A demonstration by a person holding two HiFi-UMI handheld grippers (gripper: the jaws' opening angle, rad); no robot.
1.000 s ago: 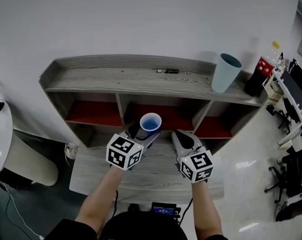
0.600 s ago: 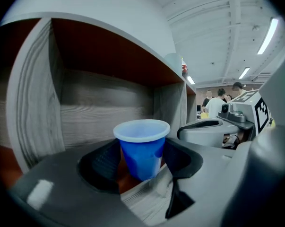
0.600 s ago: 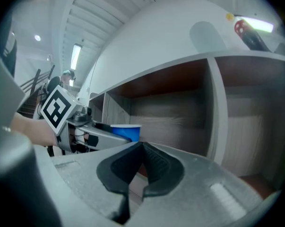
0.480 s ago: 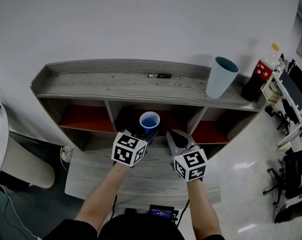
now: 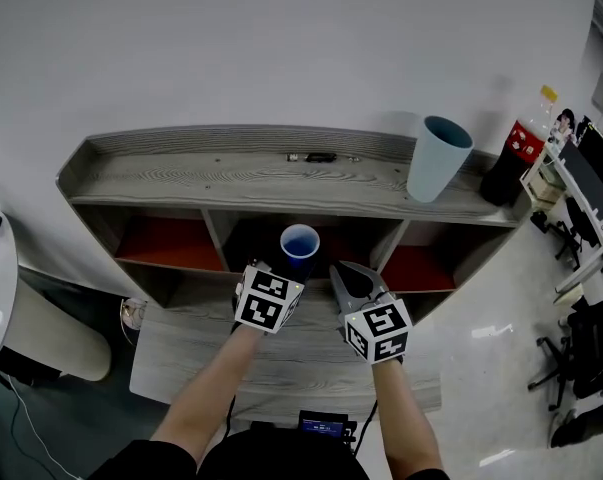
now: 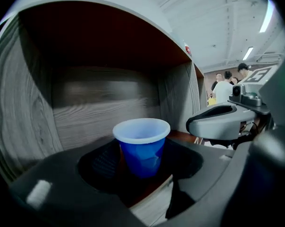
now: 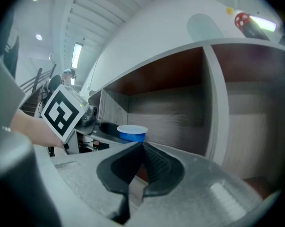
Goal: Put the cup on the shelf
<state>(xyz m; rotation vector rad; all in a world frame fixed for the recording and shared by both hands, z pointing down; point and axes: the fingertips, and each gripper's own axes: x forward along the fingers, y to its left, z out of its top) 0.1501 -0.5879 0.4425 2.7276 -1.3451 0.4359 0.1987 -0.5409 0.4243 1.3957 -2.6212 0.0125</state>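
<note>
The pads of the left gripper point(image 6: 143, 161) are pressed on the lower body of a blue plastic cup point(image 6: 142, 145), with the 2 jaws spread wide to take it. The cup is held upright, its pale rim uppermost, and a slight dent is seen in its wall. The right gripper point(image 7: 142, 148) is closed on nothing, its 2 jaws brought together at the tips, and it is held just beside the left one.

From the left gripper view, the cup is seen at the mouth of the middle compartment point(image 5: 311, 230), with the grey back wall behind it and the dark red underside above. Whether the cup touches the compartment floor cannot be told.

In the head view, the grey wood-grain shelf unit point(image 5: 231, 183) is seen against a white wall, divided into 3 compartments. On its top board, a tall pale blue tumbler point(image 5: 436, 158) is stood at the right end, and a small dark object point(image 5: 311, 157) is laid near the middle. A dark bottle point(image 5: 511, 158) with a red label is seen beyond the right end.
</note>
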